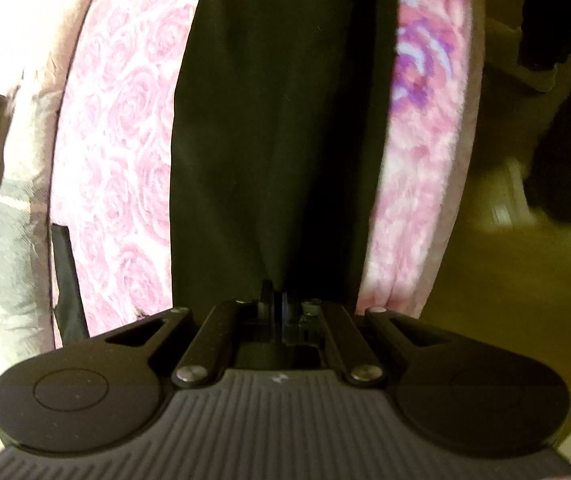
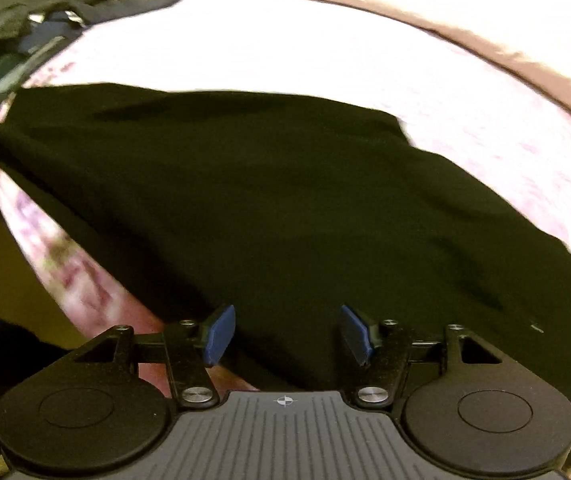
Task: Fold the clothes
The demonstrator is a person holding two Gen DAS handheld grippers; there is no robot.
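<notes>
Black garment (image 2: 269, 200) lies spread on the pink rose blanket (image 1: 125, 152) ahead of both grippers, no fold visible. Left gripper (image 1: 276, 300) is clenched on its near edge; right gripper (image 2: 285, 334) hovers released above it. Folding seems barely begun.

A garment (image 2: 285, 208) lies spread on the bed's blanket (image 2: 505, 152), reaching its near edge. A pile of clothes (image 2: 17, 16) sits at the far left. From the left wrist, the garment (image 1: 269, 140) runs ahead between blanket (image 1: 121, 140) strips; floor (image 1: 505, 264) lies right.
</notes>
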